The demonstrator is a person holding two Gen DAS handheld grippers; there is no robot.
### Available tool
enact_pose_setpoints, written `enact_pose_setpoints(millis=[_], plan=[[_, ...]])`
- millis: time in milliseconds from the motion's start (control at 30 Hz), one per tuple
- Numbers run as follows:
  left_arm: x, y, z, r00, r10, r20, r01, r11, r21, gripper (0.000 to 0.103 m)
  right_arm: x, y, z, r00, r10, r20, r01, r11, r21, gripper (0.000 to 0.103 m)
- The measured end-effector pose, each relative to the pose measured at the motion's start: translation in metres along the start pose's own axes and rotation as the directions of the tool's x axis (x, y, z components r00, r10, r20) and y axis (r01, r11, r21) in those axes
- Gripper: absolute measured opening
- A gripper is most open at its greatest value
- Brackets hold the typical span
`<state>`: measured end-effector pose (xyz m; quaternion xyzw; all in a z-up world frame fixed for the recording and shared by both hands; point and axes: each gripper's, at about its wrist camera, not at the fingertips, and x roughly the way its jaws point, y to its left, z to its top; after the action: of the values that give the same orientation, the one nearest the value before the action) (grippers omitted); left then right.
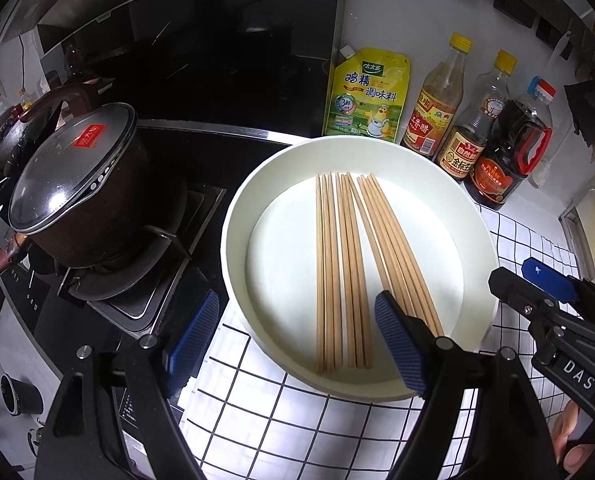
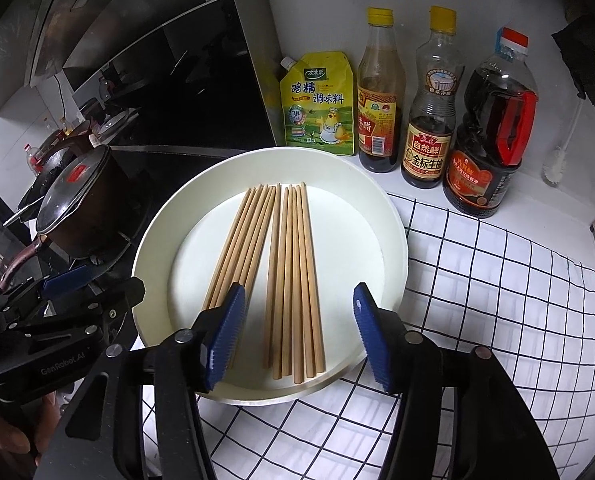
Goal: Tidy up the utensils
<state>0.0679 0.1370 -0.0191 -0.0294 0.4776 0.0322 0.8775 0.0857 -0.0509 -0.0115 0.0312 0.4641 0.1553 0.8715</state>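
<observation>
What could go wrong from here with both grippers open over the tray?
1. The chopsticks lie loose in fanned bundles; the right gripper, open above them, might pinch only a few and scatter the rest.
2. The white round tray overhangs the stove edge in the left wrist view; a push could slide it toward the lidded pot.
3. The sauce bottles stand close behind the tray; a shove could tip them.
</observation>
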Motion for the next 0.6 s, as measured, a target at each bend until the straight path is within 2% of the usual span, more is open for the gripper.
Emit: enact_pose_setpoints(millis=[167,400,600], plan=[[-0.005,0.000,0.000,1.000,-0.003,0.007,0.003,1.000,0.003,0.083,-0.004,0.001,0.001,1.000,-0.003,0.009,0.003,1.000,-0.001,0.058],[-0.012,0.001,0.003,1.000,-0.003,0.026,0.003,1.000,-0.004,0.095,-0.006,0.000,0.001,1.000,-0.005,0.011,0.005,1.000,0.000,0.059],[-0.013,0.002,0.004,1.000,0.006,0.025,-0.006,1.000,-0.012,0.096,-0.006,0.001,0.001,1.000,-0.006,0.010,0.006,1.000,-0.002,0.059]])
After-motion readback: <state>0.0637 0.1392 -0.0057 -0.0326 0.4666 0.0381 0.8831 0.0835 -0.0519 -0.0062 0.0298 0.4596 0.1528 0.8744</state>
